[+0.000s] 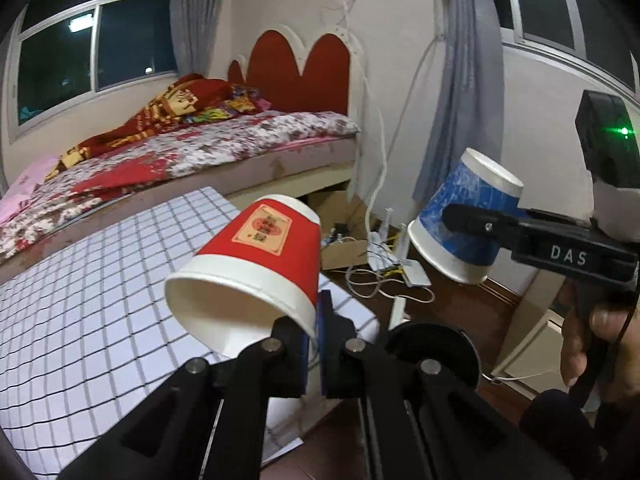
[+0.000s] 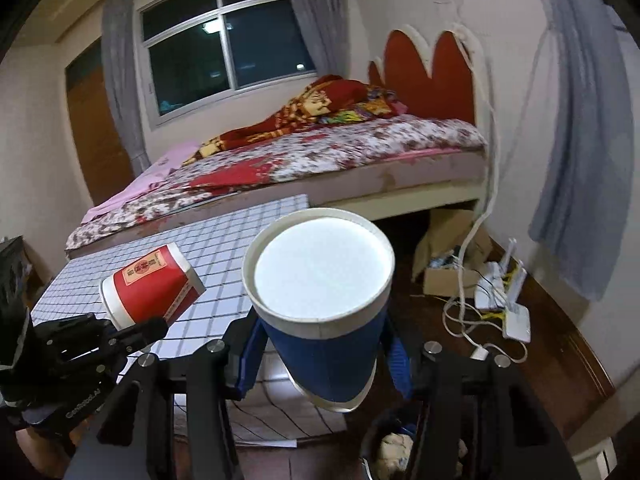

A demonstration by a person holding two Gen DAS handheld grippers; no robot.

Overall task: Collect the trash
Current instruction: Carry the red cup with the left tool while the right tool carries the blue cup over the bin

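Left wrist, right claw [image 1: 460, 216] marked "DAS"

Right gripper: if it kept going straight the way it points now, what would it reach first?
Leaving aside the blue cup shut in its jaws, the right gripper points over the edge of the checked table toward the bed. The bed's side would probably come first, though depth is unclear.

Each gripper-mounted view is aimed forward, close over the table [image 1: 100, 280] — bed [image 2: 360, 148] and window [image 1: 92, 36] are shared.
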